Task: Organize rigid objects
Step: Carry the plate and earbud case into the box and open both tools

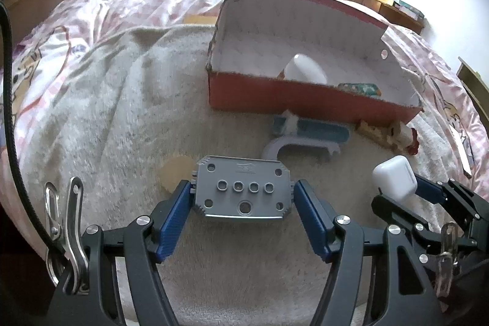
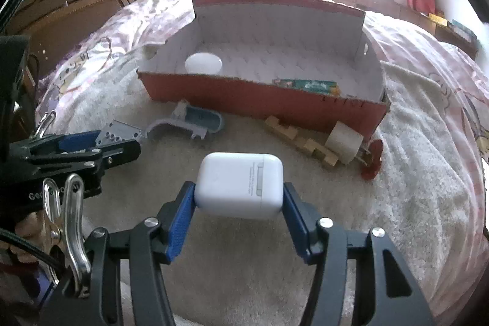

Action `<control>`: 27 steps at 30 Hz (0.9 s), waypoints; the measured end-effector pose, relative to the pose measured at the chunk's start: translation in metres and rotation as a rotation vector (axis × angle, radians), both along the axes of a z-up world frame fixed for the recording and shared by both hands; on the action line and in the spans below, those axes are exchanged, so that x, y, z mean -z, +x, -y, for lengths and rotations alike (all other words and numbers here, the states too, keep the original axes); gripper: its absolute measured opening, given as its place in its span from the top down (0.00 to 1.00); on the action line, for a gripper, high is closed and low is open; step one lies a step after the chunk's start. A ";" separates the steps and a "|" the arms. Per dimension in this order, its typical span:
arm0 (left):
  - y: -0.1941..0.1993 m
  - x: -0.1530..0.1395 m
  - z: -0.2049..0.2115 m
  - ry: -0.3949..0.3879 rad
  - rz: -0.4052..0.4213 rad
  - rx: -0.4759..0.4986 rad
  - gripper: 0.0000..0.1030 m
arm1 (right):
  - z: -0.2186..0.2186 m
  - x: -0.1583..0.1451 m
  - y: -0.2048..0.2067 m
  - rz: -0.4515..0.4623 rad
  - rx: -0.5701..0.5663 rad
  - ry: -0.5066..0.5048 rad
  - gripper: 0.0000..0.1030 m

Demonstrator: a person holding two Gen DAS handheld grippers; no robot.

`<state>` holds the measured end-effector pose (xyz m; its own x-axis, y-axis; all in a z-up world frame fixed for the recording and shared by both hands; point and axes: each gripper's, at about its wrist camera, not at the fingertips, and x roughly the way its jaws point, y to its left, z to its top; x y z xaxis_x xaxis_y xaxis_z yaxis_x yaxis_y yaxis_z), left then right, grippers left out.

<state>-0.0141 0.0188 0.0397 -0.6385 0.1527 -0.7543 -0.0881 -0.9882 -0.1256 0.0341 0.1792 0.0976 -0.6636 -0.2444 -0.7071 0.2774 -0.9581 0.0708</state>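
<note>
My left gripper [image 1: 243, 187] is shut on a grey plastic plate with round holes [image 1: 241, 199], its blue pads pressing on the plate's two short ends just above the fleece blanket. The right wrist view shows that plate [image 2: 119, 136] from the side. My right gripper [image 2: 239, 192] holds a white earbud case [image 2: 240, 184]; its jaws are closing, and both pads touch the case's sides. The same case [image 1: 394, 182] appears at the right of the left wrist view. Ahead stands an open red cardboard box [image 1: 305, 101] [image 2: 244, 97] containing a white cup [image 2: 203, 63] and a green packet [image 2: 308, 85].
In front of the box lie a blue and white plastic piece [image 2: 198, 119], a wooden block puzzle [image 2: 302, 142], a tape roll [image 2: 343, 142] and a red wheel-like part [image 2: 373, 161]. A beige fleece blanket [image 1: 122, 112] covers a pink quilt. The dark wooden headboard [image 2: 91, 2] stands at the left.
</note>
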 end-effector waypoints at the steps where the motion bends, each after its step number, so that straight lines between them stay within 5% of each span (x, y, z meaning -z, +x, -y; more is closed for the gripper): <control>1: 0.000 -0.002 -0.001 -0.002 -0.006 0.002 0.33 | -0.001 -0.001 -0.001 -0.001 0.001 -0.006 0.43; 27: -0.053 -0.057 -0.032 -0.065 -0.127 0.070 0.33 | -0.024 -0.043 -0.051 -0.067 0.053 -0.101 0.42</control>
<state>-0.0673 0.0506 0.0965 -0.7191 0.1532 -0.6778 -0.1677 -0.9848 -0.0448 -0.0167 0.2033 0.1404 -0.7225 -0.2752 -0.6342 0.2340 -0.9606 0.1502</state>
